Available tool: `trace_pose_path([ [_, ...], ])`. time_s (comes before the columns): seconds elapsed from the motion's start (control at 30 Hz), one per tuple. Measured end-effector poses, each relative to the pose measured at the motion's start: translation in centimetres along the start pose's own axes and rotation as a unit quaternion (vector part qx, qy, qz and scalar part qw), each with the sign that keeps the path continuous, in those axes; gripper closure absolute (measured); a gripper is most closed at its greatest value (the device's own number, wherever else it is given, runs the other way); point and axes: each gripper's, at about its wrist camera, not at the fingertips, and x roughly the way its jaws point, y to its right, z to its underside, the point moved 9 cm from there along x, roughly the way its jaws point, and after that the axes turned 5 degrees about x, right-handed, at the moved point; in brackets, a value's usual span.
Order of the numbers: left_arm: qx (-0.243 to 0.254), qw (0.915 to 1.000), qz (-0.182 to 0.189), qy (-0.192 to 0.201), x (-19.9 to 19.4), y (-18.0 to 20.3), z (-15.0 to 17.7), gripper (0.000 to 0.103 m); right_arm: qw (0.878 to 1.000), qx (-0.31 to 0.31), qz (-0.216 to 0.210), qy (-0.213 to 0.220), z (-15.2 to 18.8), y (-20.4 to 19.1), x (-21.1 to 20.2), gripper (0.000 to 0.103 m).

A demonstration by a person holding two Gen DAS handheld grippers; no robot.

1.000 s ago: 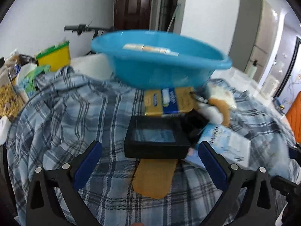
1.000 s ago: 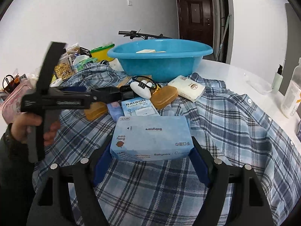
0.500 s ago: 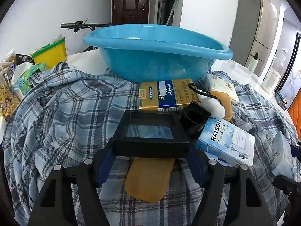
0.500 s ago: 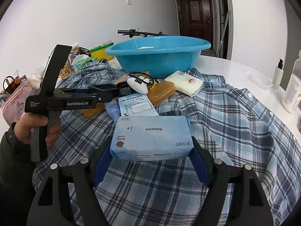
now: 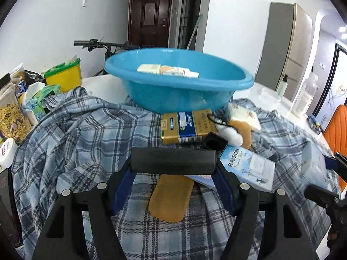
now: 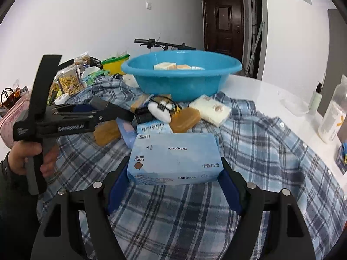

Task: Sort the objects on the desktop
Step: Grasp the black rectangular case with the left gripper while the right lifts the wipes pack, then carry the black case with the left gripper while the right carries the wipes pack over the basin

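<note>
My left gripper (image 5: 173, 173) is clamped on the black box (image 5: 173, 161), blue pads pressed on both its ends. Box is lifted off the plaid shirt (image 5: 86, 143), tilted so I see only its near side. It sits in front of the blue basin (image 5: 177, 91), on the near side.

My right gripper (image 6: 174, 181) is clamped on the pale blue wipes pack (image 6: 175, 158), pads on its two short ends (label reads Babycare, upside down to me). Pack is also in front of the basin, nearer to me than the rest of the pile.

Basin stands on the shirt at the far end and has a few small flat boxes (image 5: 167, 71) inside.

Still in front of the basin, on the shirt:
- gold and blue carton (image 5: 186, 127), right against the basin base
- white mouse (image 6: 159, 110) with a black cord on it, beside the carton
- amber case (image 6: 185, 120), touching the mouse
- white packet (image 6: 211, 109), just right of that case
- second amber case (image 5: 171, 197), lying under the lifted box
- light blue box marked RAISON (image 5: 249, 169), right of the black box

My left hand (image 6: 28, 158) grips the left tool's handle, left of the basin in the right wrist view.
</note>
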Motion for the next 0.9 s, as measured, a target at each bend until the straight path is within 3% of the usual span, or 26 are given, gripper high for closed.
trace_pose_path([
  [0.33,-0.021,0.9991,0.003,0.037,-3.1,-1.2,-1.1,0.032,0.998,-0.017,-0.019,0.063,-7.2,-2.1,1.7,0.028],
  [0.57,-0.024,0.9991,-0.003,0.034,-3.3,-2.2,-0.9,0.049,0.996,-0.021,-0.025,0.088,-11.1,-2.4,4.0,0.027],
  [0.6,-0.017,0.9996,-0.008,0.021,-2.9,-2.2,-0.5,0.046,0.995,-0.02,-0.026,0.094,-11.3,-2.3,4.2,0.027],
  [0.67,-0.009,0.9993,-0.034,0.009,-2.3,-2.4,0.1,0.01,0.995,-0.02,-0.023,0.094,-11.4,-2.0,5.2,0.027],
  [0.9,0.012,0.999,-0.021,-0.037,0.3,-1.7,1.8,0.009,0.996,-0.002,-0.04,0.082,-10.4,-0.9,7.5,0.027],
])
